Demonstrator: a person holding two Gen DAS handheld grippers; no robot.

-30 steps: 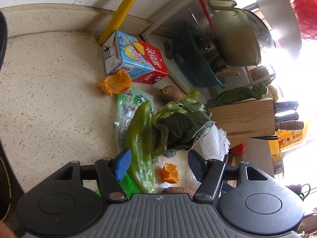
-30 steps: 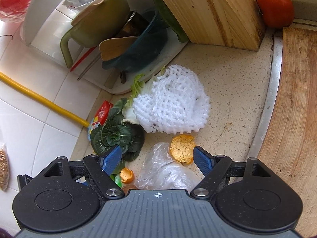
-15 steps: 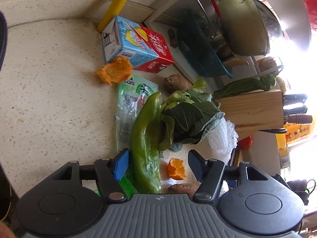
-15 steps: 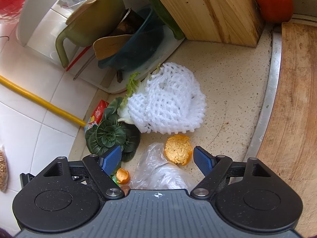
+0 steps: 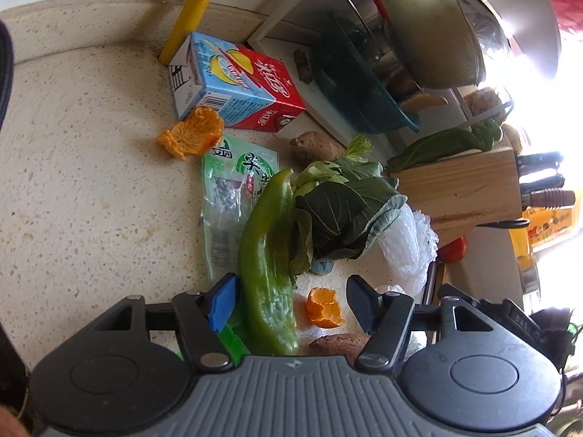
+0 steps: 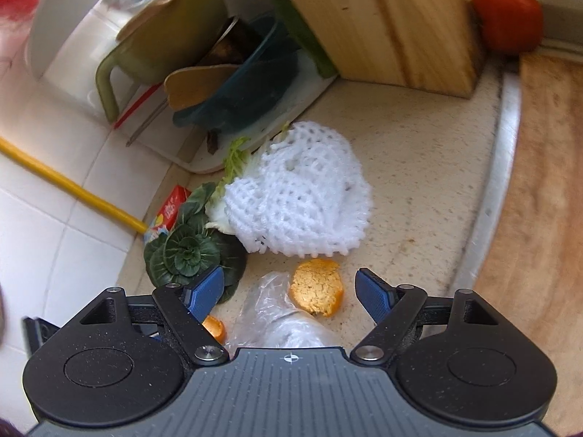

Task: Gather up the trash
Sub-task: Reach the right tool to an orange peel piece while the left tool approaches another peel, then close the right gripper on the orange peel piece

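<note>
Trash lies scattered on a speckled counter. In the left wrist view my left gripper (image 5: 291, 300) is open over a long green pepper (image 5: 267, 269) and a small orange peel (image 5: 324, 307). Beyond lie a green snack wrapper (image 5: 226, 196), a larger orange peel (image 5: 193, 133) and a blue-and-red drink carton (image 5: 233, 87). In the right wrist view my right gripper (image 6: 291, 291) is open around an orange peel (image 6: 316, 290) resting beside a clear plastic bag (image 6: 277, 313). A white foam fruit net (image 6: 302, 200) lies just ahead.
Leafy greens (image 5: 342, 207), a ginger root (image 5: 315, 144) and a sweet potato (image 5: 340, 344) lie among the trash. A dish rack (image 6: 189, 65) with a green pot stands behind, beside a wooden knife block (image 6: 375, 25), a tomato (image 6: 506, 18) and a cutting board (image 6: 539, 196).
Both grippers have moved forward and lower toward the counter. The right one has closed in on the orange peel, which now lies between its fingers. Both stay open.
</note>
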